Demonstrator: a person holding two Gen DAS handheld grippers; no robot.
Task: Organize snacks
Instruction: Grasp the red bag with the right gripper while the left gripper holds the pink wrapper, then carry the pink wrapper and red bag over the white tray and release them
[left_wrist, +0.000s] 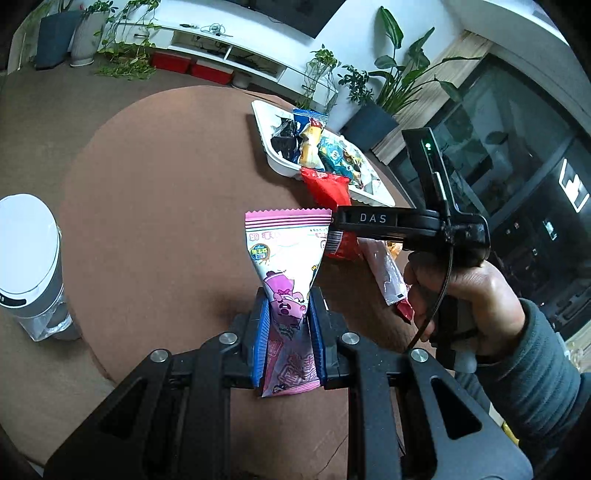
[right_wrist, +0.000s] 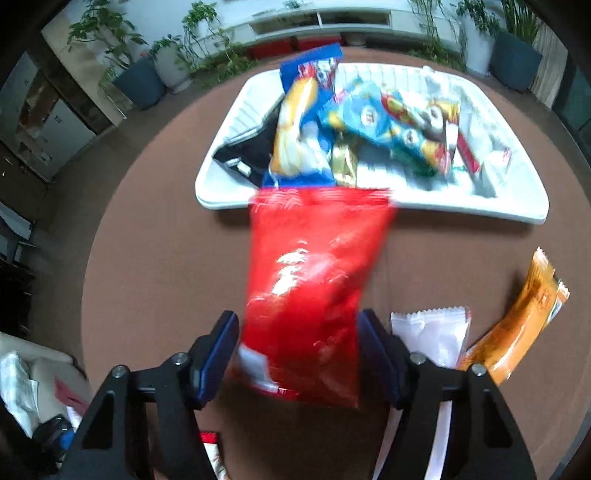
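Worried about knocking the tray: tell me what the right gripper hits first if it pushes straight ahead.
Likely the white tray. The right gripper, holding the red packet, points straight at its near rim, and the packet's far end would reach it first. Depth is uncertain.

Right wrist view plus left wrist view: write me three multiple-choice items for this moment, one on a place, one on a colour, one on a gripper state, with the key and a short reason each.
1. Where does the orange packet lie?
A. in the white tray
B. on the brown table, outside the tray
C. between gripper fingers

2. What colour is the packet between the right gripper's fingers?
A. red
B. green
C. black

3. What is the left gripper doing?
A. open over a bare table
B. shut on nothing
C. shut on the pink packet

Key:
1 B: it rests on the table, to the right of and apart from the white tray.
2 A: the red packet sits between the blue pads.
3 C: both pads press the pink packet at its waist.
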